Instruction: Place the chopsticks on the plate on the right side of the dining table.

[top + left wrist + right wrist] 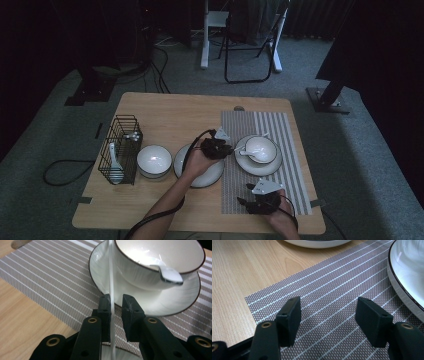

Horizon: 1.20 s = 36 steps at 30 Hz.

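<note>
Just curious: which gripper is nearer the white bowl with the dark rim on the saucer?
Left. The left gripper sits just beside the white bowl; the right gripper rests nearer the table's front edge.

no readable text, labels, brands or numbers anywhere. the plate, bowl and spoon are plain white, the mat has stripes only, and the gripper jaws carry no markings.
</note>
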Each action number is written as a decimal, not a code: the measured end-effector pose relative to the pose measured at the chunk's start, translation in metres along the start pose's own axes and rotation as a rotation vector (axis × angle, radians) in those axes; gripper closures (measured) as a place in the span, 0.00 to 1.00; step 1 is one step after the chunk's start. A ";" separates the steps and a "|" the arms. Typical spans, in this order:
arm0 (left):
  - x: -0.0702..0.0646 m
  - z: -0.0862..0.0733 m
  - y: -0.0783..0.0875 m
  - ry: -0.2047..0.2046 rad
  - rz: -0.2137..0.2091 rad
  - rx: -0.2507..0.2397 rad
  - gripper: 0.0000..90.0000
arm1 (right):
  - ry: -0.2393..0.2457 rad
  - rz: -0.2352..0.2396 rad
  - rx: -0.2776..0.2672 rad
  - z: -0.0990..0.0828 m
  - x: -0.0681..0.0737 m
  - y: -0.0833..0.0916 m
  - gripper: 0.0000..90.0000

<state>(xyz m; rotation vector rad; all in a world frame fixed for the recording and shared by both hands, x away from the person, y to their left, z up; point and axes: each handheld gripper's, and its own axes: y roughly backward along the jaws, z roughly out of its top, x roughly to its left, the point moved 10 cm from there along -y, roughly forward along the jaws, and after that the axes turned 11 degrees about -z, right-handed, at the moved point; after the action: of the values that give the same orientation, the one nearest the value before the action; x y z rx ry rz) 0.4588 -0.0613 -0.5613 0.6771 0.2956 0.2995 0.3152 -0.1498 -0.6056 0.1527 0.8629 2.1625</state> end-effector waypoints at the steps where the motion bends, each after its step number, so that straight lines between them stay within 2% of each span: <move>1: 0.000 -0.001 0.000 0.001 -0.001 0.000 0.87 | 0.000 0.000 0.000 0.000 0.000 0.000 0.42; 9: -0.001 -0.012 0.001 -0.001 0.003 0.034 0.87 | 0.003 0.000 0.001 0.000 0.001 0.000 0.42; 15: 0.001 -0.016 -0.006 -0.010 0.014 0.056 0.90 | 0.009 -0.003 0.007 -0.001 0.001 -0.001 0.41; 19: 0.002 -0.014 -0.008 -0.025 0.017 0.068 0.95 | 0.009 -0.005 0.007 -0.001 0.001 -0.001 0.42; 26: 0.008 -0.010 -0.012 -0.035 0.014 0.074 0.96 | 0.011 -0.005 0.008 -0.001 0.001 -0.001 0.42; 32: 0.012 -0.004 -0.018 -0.072 -0.002 0.090 0.96 | 0.010 -0.005 0.008 -0.001 0.001 -0.001 0.42; 36: 0.012 -0.002 -0.020 -0.082 -0.016 0.089 0.96 | 0.009 -0.005 0.007 -0.001 0.001 -0.001 0.42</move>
<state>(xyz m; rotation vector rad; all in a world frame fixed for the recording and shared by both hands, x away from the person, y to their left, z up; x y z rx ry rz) 0.4727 -0.0700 -0.5780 0.7725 0.2373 0.2440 0.3148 -0.1496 -0.6067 0.1436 0.8751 2.1576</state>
